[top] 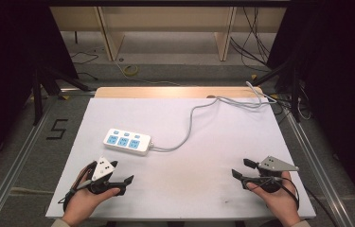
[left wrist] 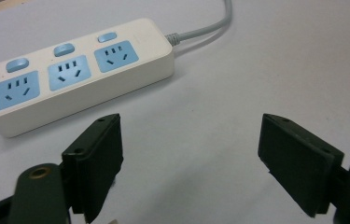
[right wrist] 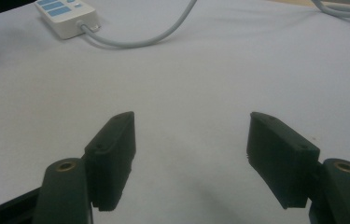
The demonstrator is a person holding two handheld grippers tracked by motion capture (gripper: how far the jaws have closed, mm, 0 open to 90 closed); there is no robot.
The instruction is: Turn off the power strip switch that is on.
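The power strip [top: 128,141] lies left of the middle of the high view, near your left gripper [top: 127,182]. Both your grippers, the right gripper [top: 241,168] too, have jaws wide apart and empty. The strip looks hard, smooth and light. Grab it across its narrow sides.
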